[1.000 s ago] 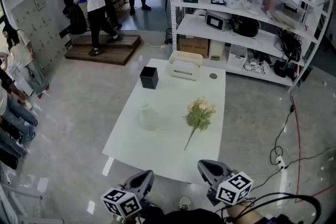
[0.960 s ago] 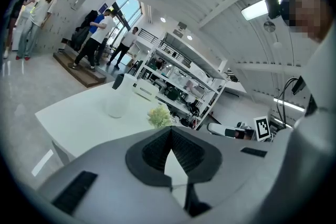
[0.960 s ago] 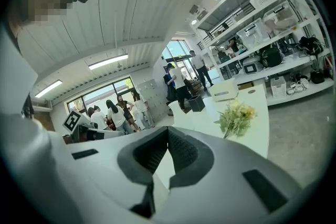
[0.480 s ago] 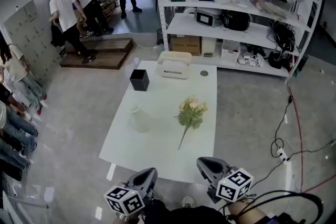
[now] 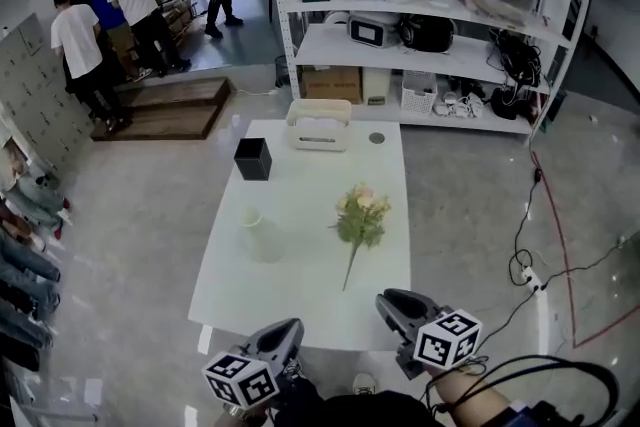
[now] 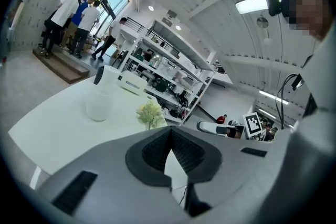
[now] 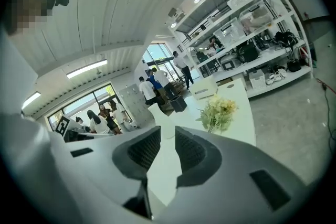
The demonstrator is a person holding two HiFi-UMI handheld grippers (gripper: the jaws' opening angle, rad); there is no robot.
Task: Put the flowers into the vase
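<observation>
A bunch of pale flowers [image 5: 358, 218] with green leaves lies on the white table [image 5: 300, 300], its stem pointing towards me. The white vase [image 5: 258, 235] stands upright to its left, apart from it. Both grippers hover at the table's near edge, short of both things. My left gripper [image 5: 287, 328] is shut and empty; the left gripper view shows the vase [image 6: 100, 102] and flowers [image 6: 149, 113] beyond its closed tips [image 6: 170, 131]. My right gripper [image 5: 390, 299] has just been opening. Nothing is between its jaws [image 7: 168, 136], and the vase [image 7: 160, 115] shows through the gap, the flowers [image 7: 219, 111] to the right.
A black box [image 5: 252, 158], a white basket [image 5: 319, 125] and a small round disc [image 5: 376, 138] sit at the table's far end. Metal shelving [image 5: 420, 25] stands behind. Several people [image 5: 100, 25] are at the back left near a wooden platform [image 5: 165, 107]. Cables [image 5: 535, 245] trail over the floor on the right.
The head view has shifted, so the table and shelves sit further left in the picture. The people at the back have walked about. Both grippers stay low at the near edge.
</observation>
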